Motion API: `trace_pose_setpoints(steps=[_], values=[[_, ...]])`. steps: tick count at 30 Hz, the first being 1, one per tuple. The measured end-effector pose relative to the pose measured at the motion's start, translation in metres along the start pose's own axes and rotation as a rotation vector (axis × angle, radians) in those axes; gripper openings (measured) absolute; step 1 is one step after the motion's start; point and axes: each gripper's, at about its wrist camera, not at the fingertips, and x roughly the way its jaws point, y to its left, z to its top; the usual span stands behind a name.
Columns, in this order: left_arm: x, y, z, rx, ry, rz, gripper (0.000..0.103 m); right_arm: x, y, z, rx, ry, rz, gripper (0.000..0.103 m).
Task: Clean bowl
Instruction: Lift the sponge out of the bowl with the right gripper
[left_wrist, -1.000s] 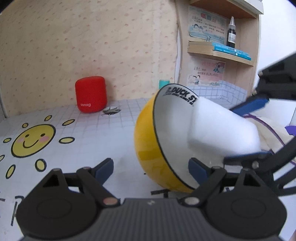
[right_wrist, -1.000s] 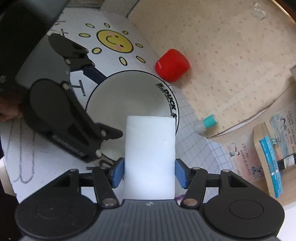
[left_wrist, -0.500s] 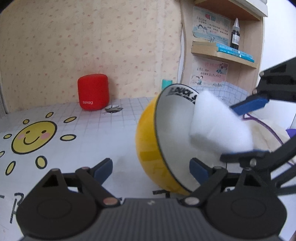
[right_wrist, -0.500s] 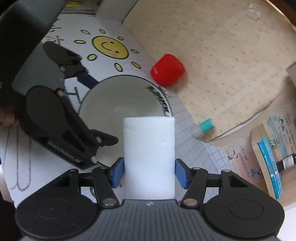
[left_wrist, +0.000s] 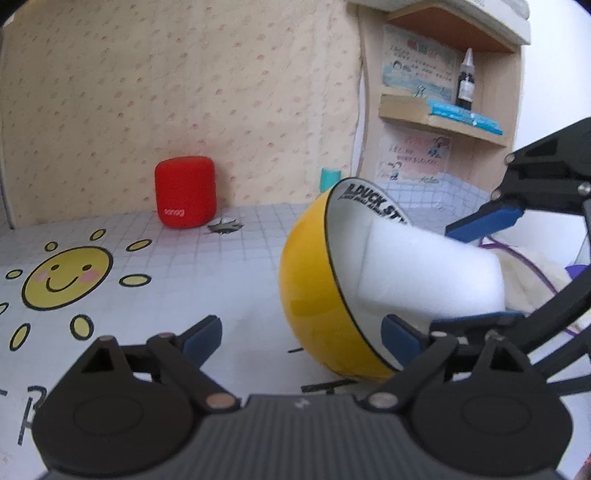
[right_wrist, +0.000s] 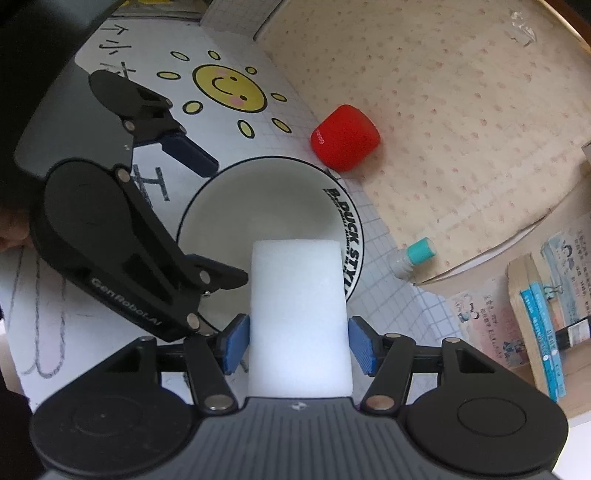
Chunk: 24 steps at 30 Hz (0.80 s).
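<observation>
Crowding the tipped bowl (left_wrist: 314, 280) — both grippers opening, sponge (right_wrist: 299, 317) between right gripper (right_wrist: 299, 343), red speaker (left_wrist: 184, 195) behind.

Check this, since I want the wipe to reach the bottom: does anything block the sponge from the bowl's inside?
Nothing visible does. The white sponge, between the right gripper's opening jaws, pokes into the yellow bowl. One finger of the left gripper, also opening astride the bowl's wall, sits inside the rim beside it, not ahead.

We read "B.DUCK STYLE" on the bowl (right_wrist: 273, 206) rim, "sonag" on the red speaker (left_wrist: 184, 197), and "GenRobot.AI" on the left gripper (left_wrist: 299, 334).
</observation>
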Motion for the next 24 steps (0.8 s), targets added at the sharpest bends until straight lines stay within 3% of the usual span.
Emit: trace_pose_setpoints(steps=[4,11,12,13,16,21,24], values=[[0.003,-0.002,0.001,0.014,0.018,-0.002,0.094,-0.005,-0.001,-0.007,0.016,-0.030,0.015,0.075],[0.002,-0.009,0.000,0.057,0.018,0.012,0.094,-0.008,-0.004,-0.016,0.071,-0.062,0.036,0.074],[0.002,-0.009,0.000,0.063,0.018,0.016,0.094,-0.010,-0.004,-0.017,0.087,-0.073,0.032,0.069],[0.002,-0.010,0.000,0.072,0.014,0.020,0.094,-0.011,-0.004,-0.018,0.095,-0.080,0.030,0.054],[-0.001,-0.013,0.002,0.112,-0.004,0.036,0.094,-0.012,-0.003,-0.017,0.084,-0.084,0.009,0.039],[-0.004,-0.016,0.005,0.152,-0.040,0.057,0.097,-0.018,-0.004,-0.014,0.080,-0.112,0.027,0.038],[-0.003,-0.016,0.005,0.151,-0.032,0.057,0.097,-0.018,-0.004,-0.016,0.099,-0.120,0.051,0.042]])
